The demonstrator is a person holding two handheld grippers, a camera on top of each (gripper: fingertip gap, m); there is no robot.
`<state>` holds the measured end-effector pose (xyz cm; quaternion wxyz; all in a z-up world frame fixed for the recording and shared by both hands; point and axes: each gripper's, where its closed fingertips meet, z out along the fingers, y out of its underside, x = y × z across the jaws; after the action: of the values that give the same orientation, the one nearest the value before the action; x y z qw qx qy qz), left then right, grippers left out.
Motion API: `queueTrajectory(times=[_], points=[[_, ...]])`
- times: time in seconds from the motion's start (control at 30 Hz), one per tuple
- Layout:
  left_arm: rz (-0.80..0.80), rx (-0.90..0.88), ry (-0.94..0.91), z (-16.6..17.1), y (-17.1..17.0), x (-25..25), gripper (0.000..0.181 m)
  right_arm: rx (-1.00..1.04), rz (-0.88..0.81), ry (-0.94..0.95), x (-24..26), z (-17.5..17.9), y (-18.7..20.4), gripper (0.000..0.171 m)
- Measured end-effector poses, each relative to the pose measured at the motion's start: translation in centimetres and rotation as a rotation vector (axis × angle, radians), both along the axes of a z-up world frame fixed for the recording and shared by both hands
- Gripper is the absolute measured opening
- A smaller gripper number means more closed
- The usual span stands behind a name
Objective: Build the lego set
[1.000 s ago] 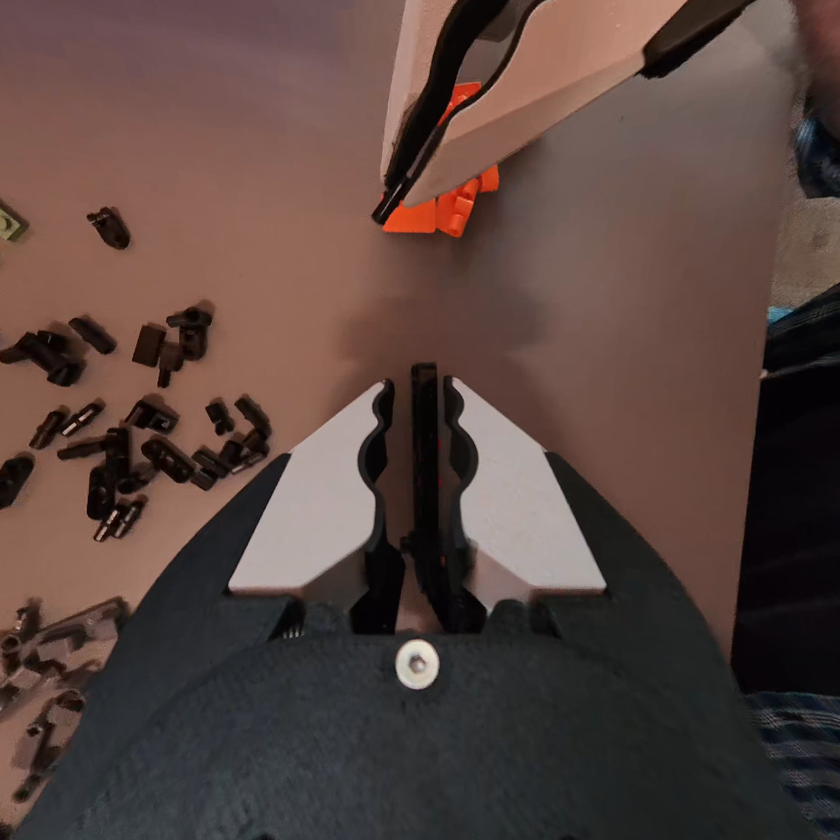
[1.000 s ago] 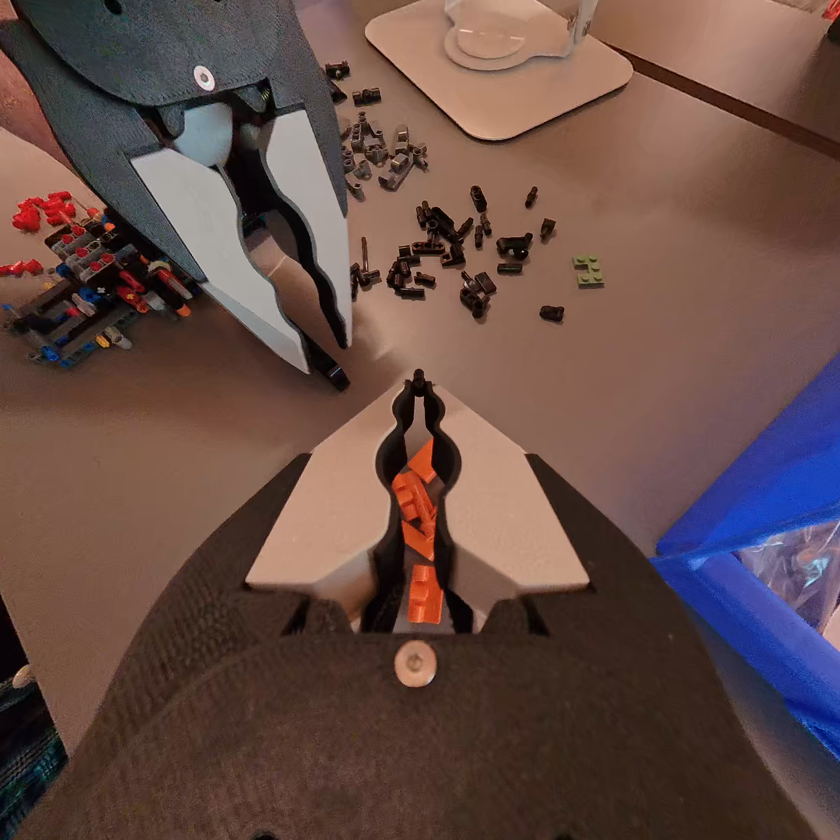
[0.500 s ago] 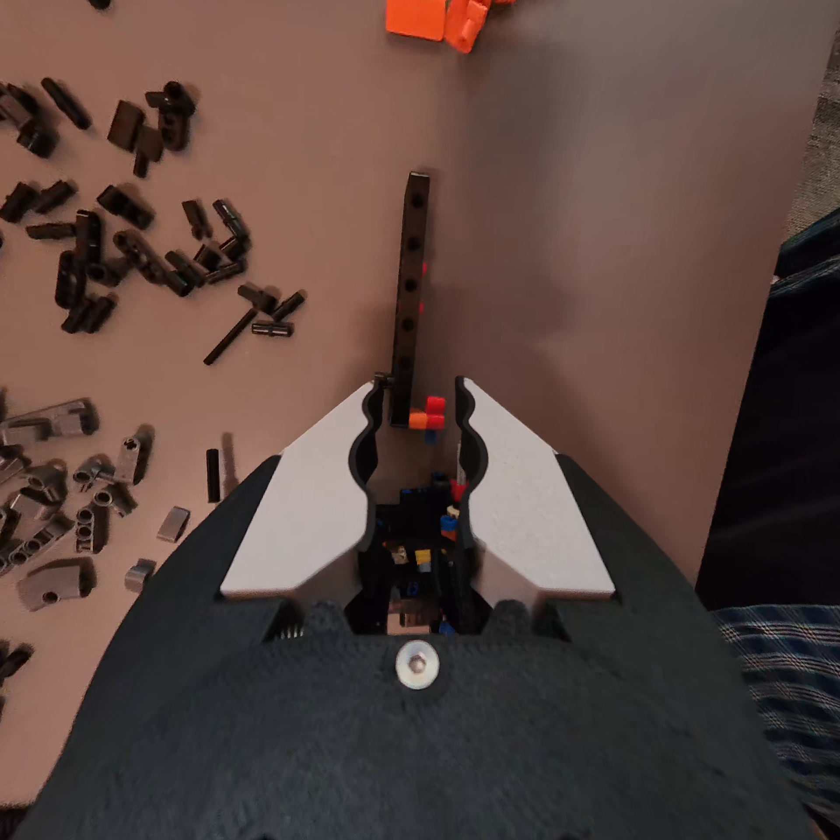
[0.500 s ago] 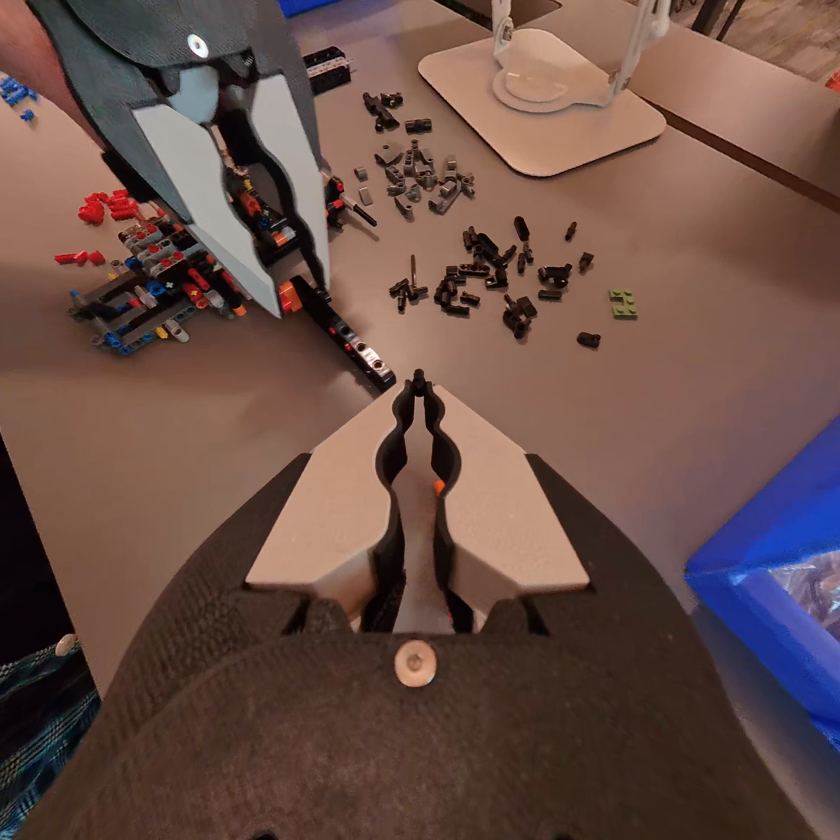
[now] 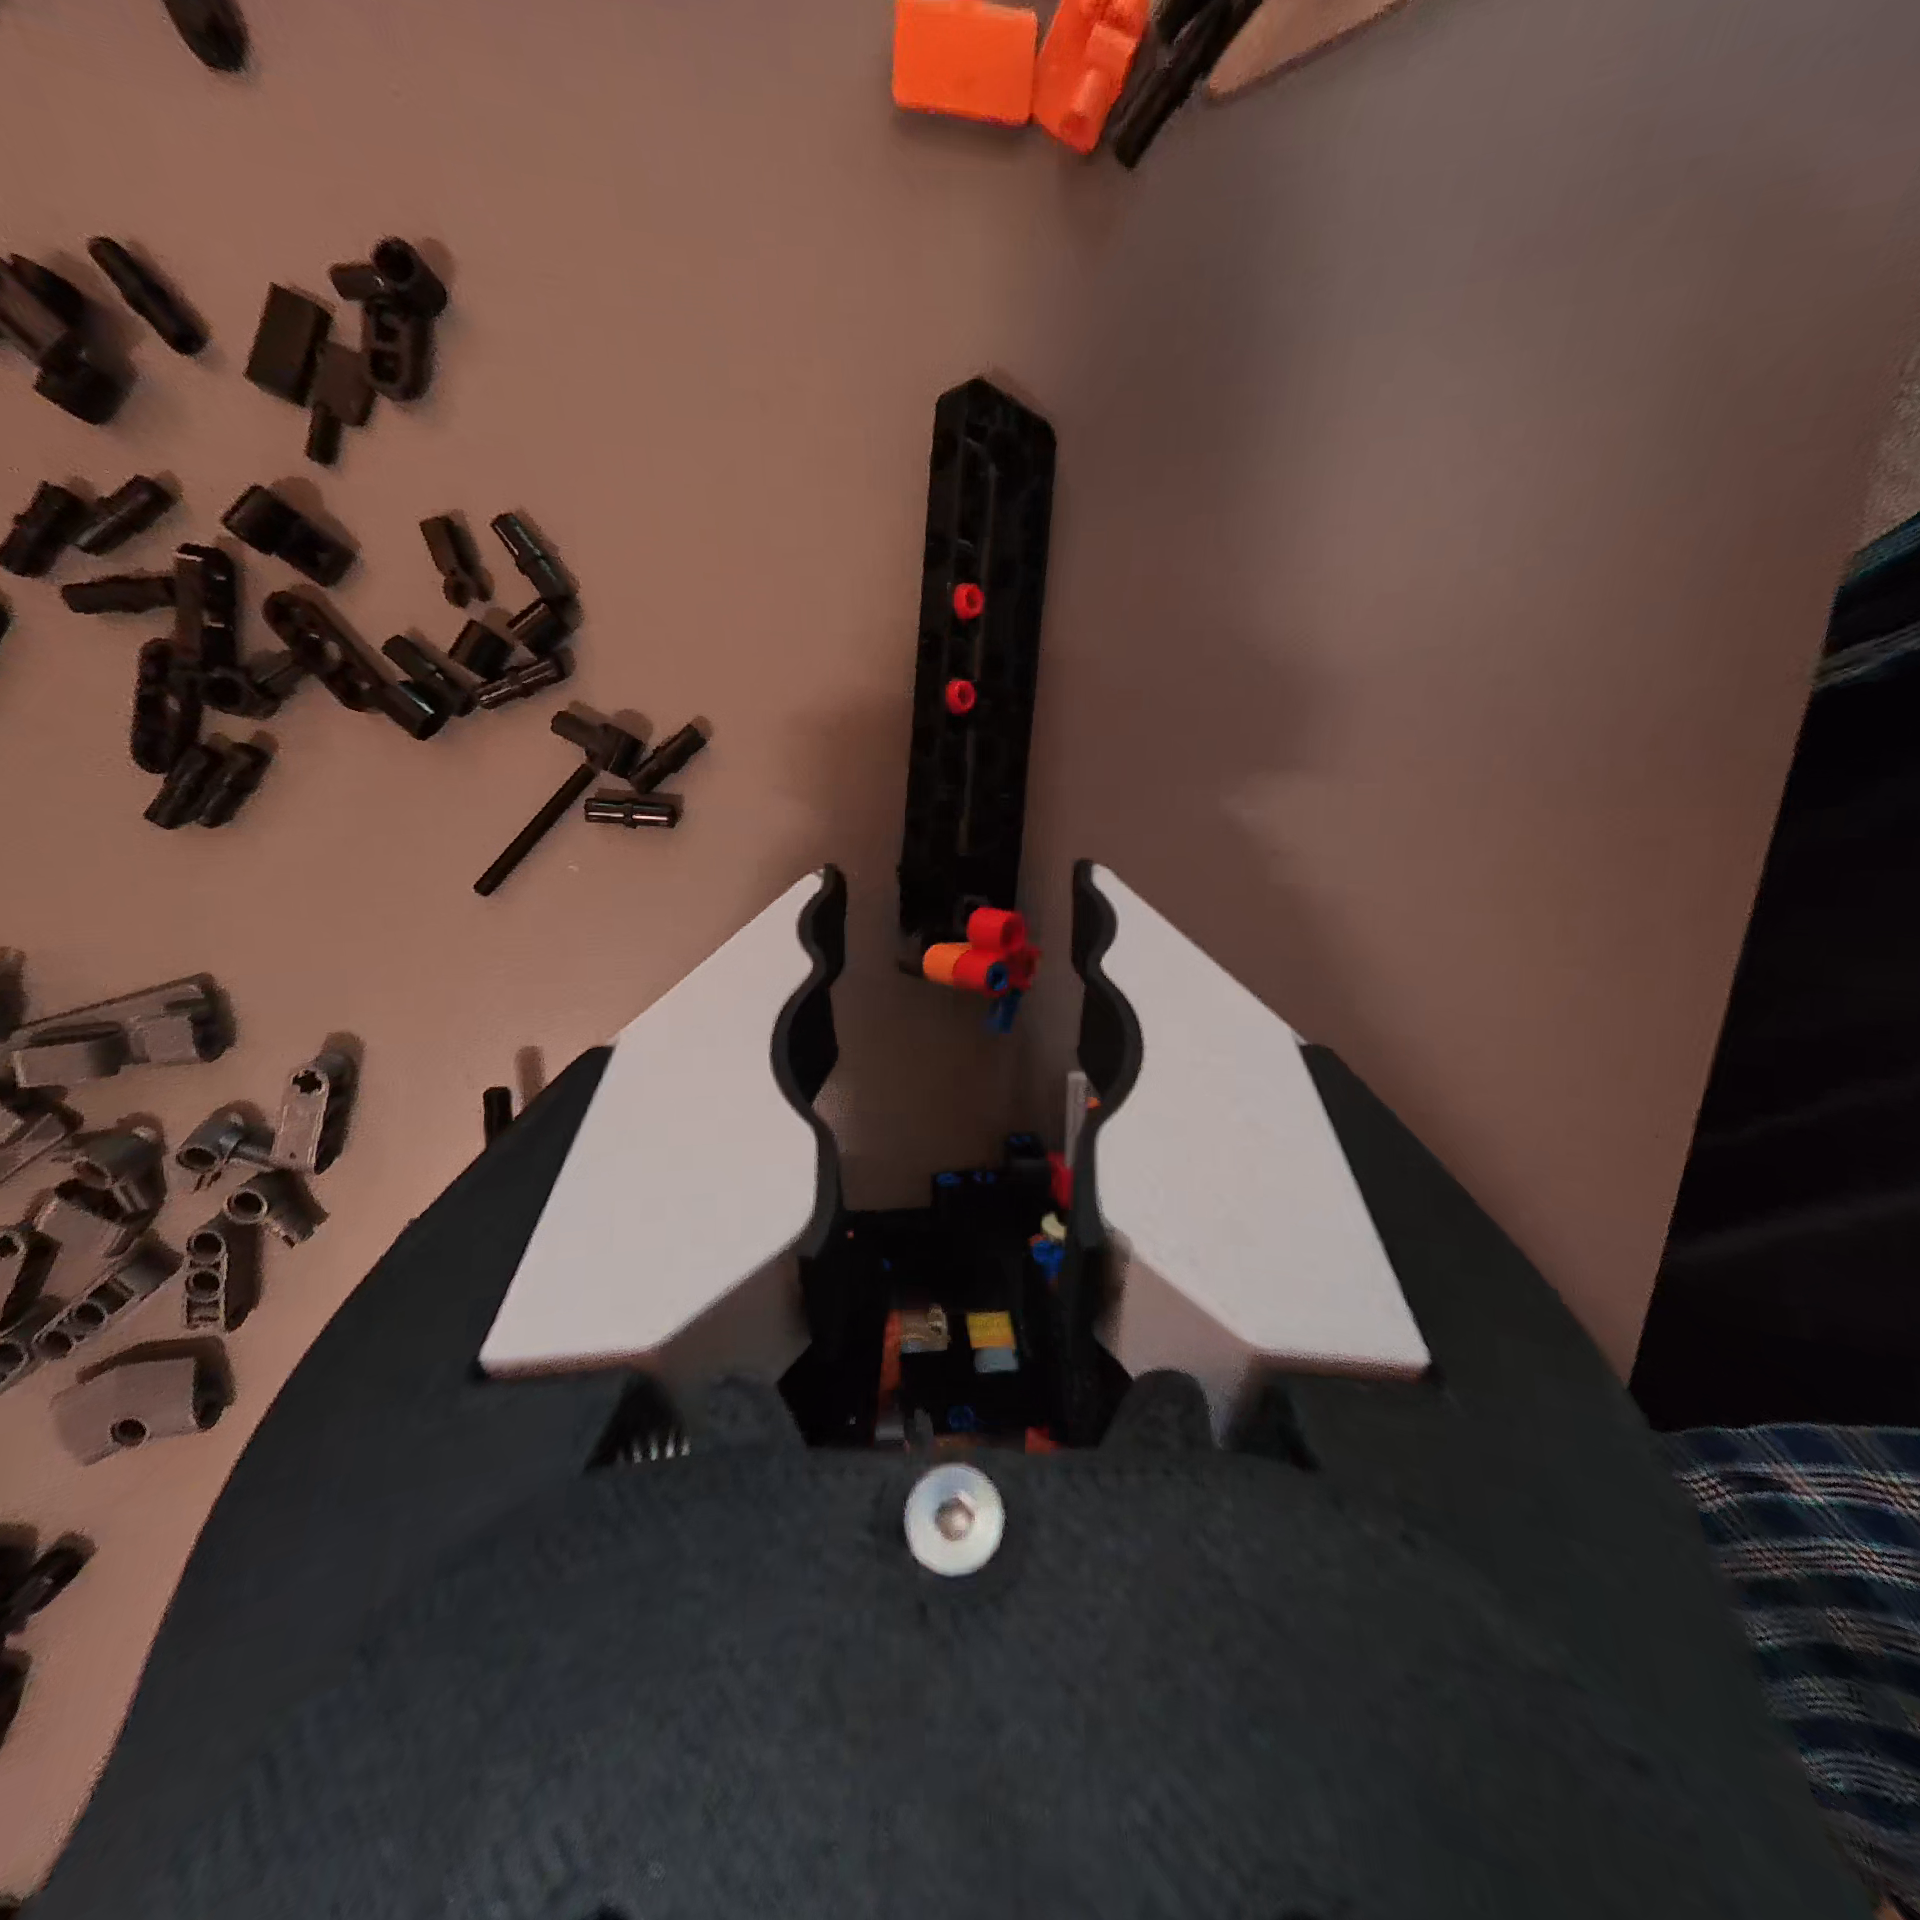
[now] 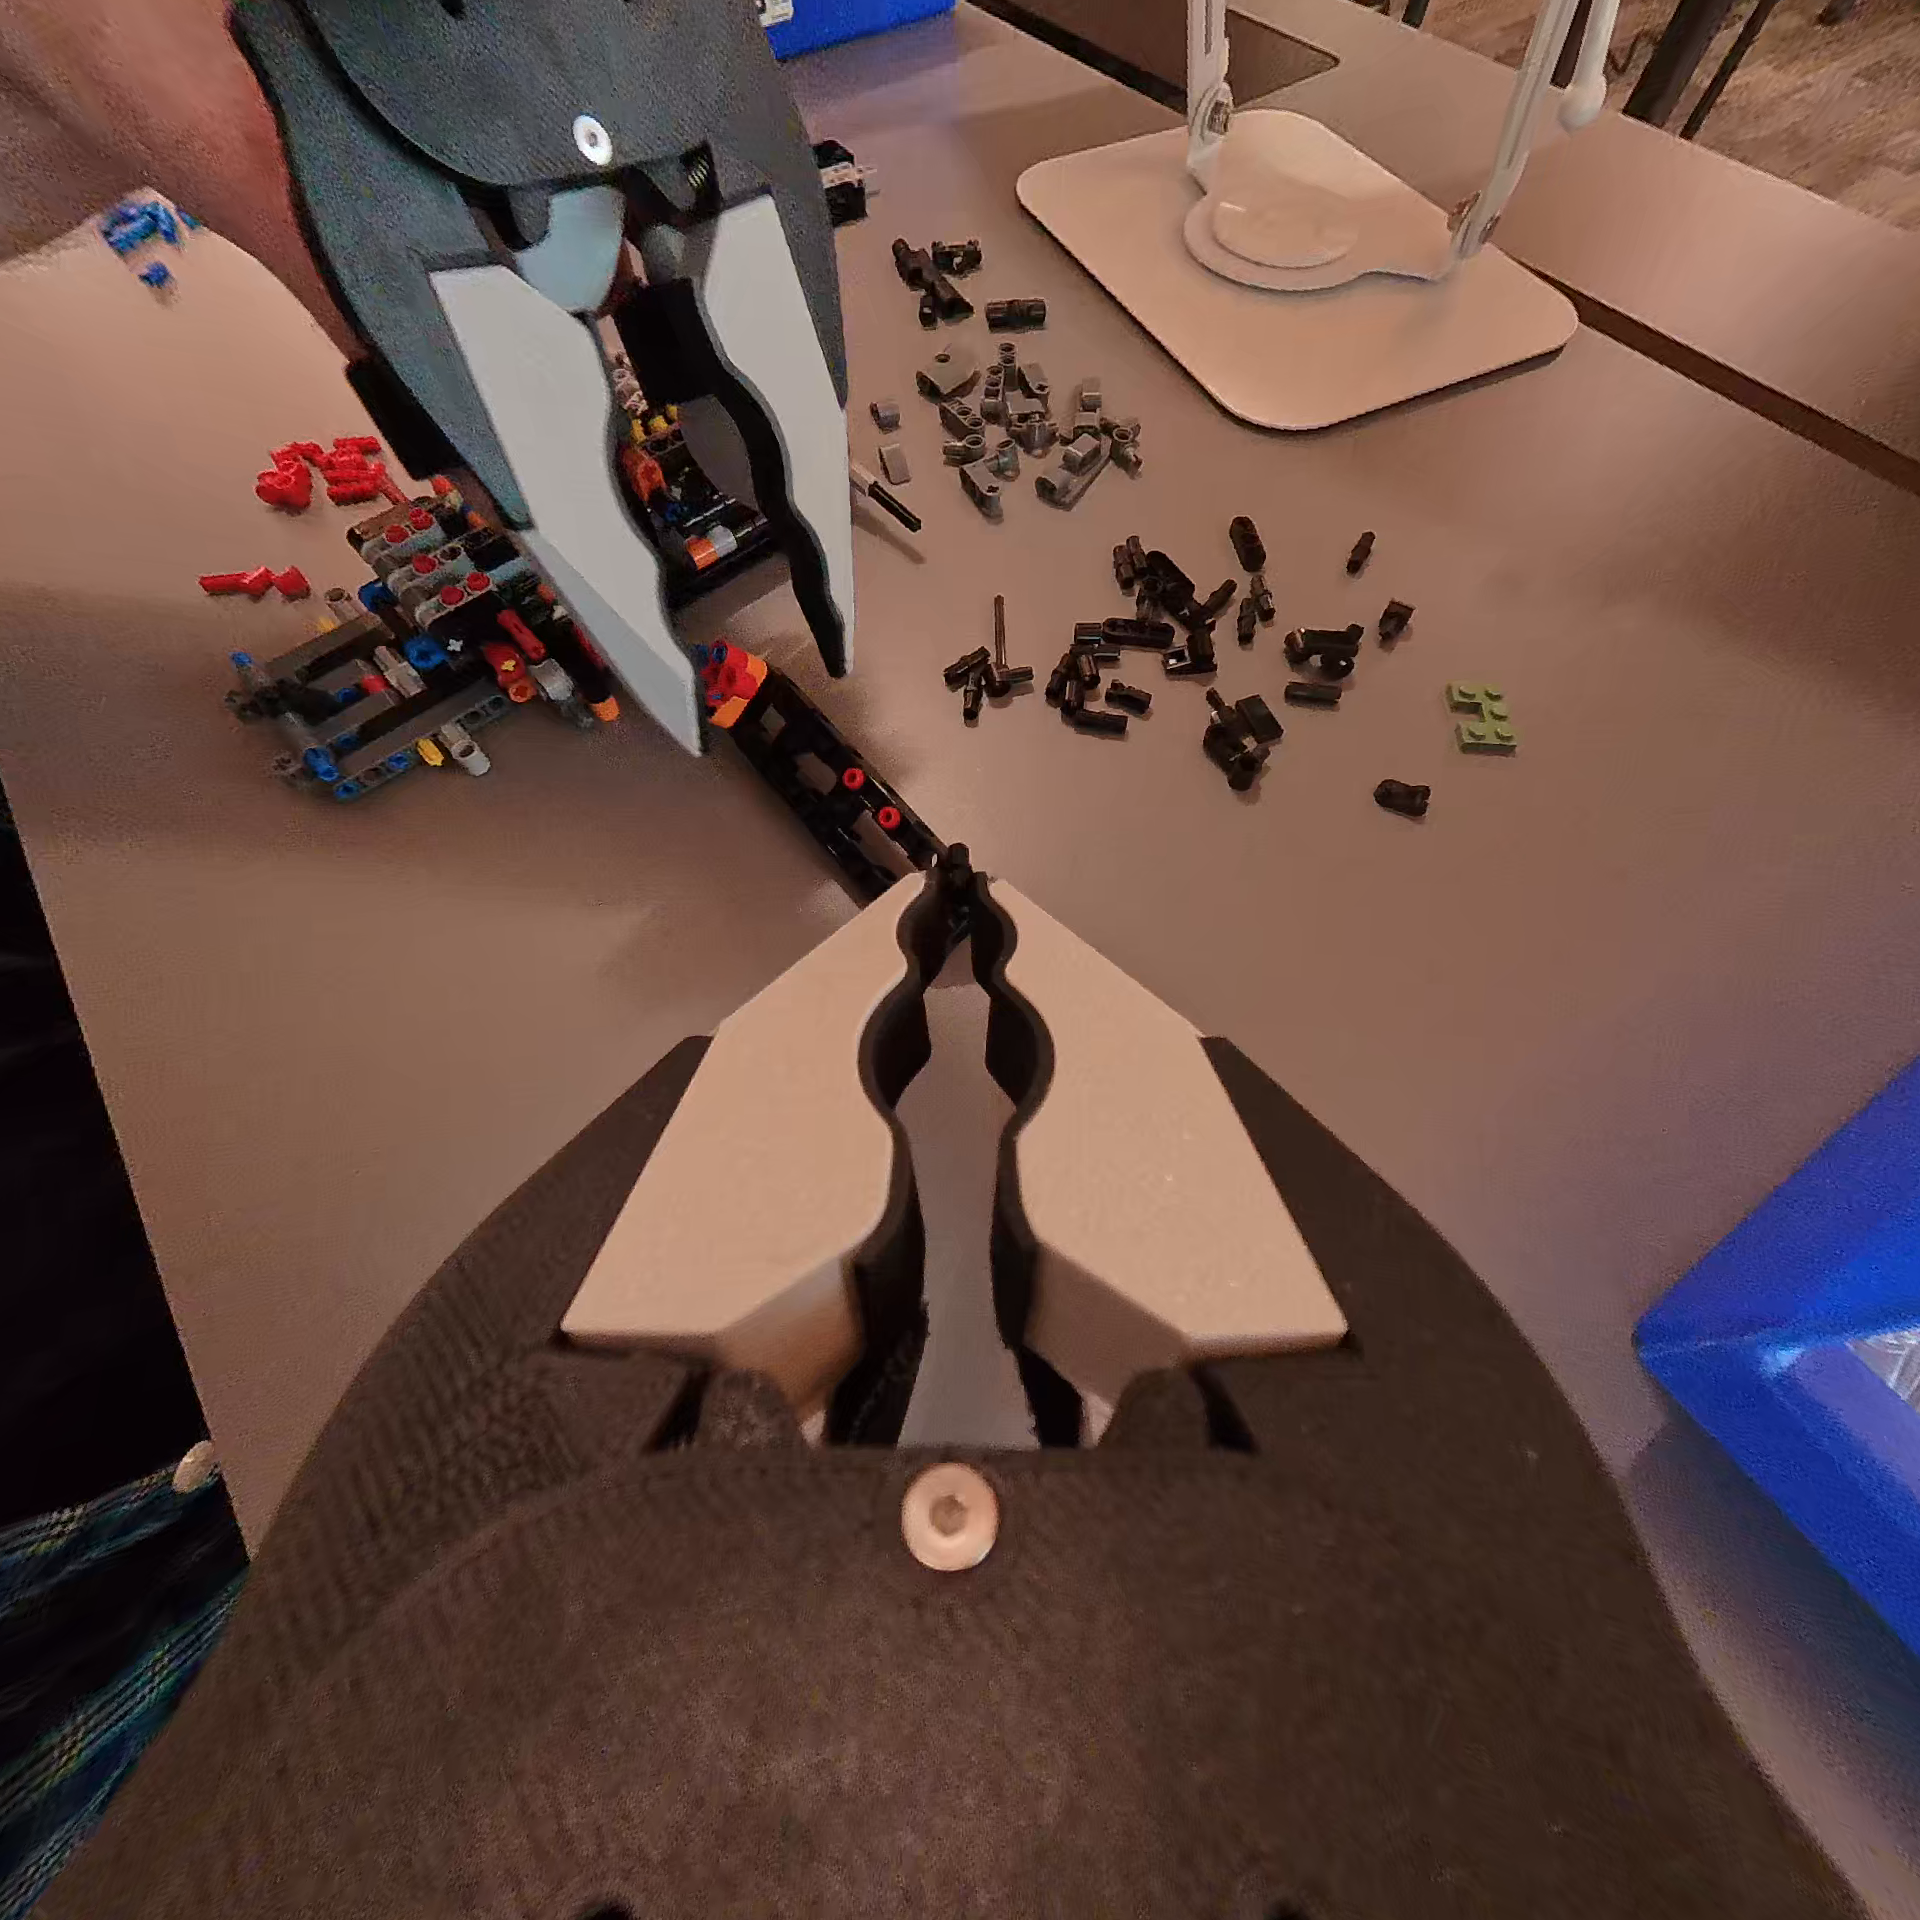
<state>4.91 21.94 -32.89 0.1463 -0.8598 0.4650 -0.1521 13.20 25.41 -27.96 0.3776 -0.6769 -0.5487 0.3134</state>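
A long black beam (image 5: 977, 644) with red pins lies flat on the table, and it also shows in the right wrist view (image 6: 821, 779). My left gripper (image 5: 956, 883) is open and empty, just behind the beam's near end with its red and orange connectors (image 5: 982, 956). It also shows in the right wrist view (image 6: 764, 696). The built chassis (image 6: 416, 644) sits under and beside it. My right gripper (image 6: 956, 873) is shut, with nothing visible in it. Its tip (image 5: 1174, 73) is next to the orange pieces (image 5: 997, 62).
Loose black parts (image 6: 1174, 644) and grey parts (image 6: 1029, 426) lie on the table (image 6: 1351, 935), with a green plate (image 6: 1486, 717) and red pieces (image 6: 322, 468). A white stand base (image 6: 1299, 343) is at the back. A blue bin (image 6: 1818, 1403) is at the right. There is about 11 cm between the tips of the two grippers. The green plate (image 6: 1486, 717) is about 20 cm from both grippers' fingertips.
My left gripper opened, let go of the black beam and pulled back; the beam now lies flat. My right gripper drew back from over the orange pieces and stays shut.
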Motion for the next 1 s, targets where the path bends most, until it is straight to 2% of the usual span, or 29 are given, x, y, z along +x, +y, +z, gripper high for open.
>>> queueTrajectory(times=[0.1, 0.23, 0.47, 0.67, 0.8, 1.0], points=[[-0.018, 0.046, -0.001, 0.6, -0.8, -0.2, 0.058, 0.002, 0.003, 0.002, 0.0, 0.1, -0.1, 0.0], [-0.047, 0.145, 0.073, 0.5, -1.5, -0.9, 0.063, 0.01, 0.016, 0.001, -0.2, 0.1, -0.3, 0.001], [-0.07, 0.225, 0.138, -0.3, -1.1, -0.5, 0.052, 0.014, 0.03, -0.003, -0.9, 0.0, -0.9, 0.001], [-0.113, 0.216, 0.193, -1.2, -1.0, -0.3, 0.029, 0.053, 0.029, -0.056, -1.6, -0.7, 0.1, 0.0], [-0.163, 0.215, 0.221, -1.2, -0.9, -0.3, 0.029, 0.089, 0.057, -0.166, -2.6, -2.2, 1.2, 0.001], [-0.187, 0.205, 0.205, -0.6, 0.0, -0.8, 0.028, 0.093, 0.13, -0.249, -3.3, -4.2, 0.1, 0.0]])
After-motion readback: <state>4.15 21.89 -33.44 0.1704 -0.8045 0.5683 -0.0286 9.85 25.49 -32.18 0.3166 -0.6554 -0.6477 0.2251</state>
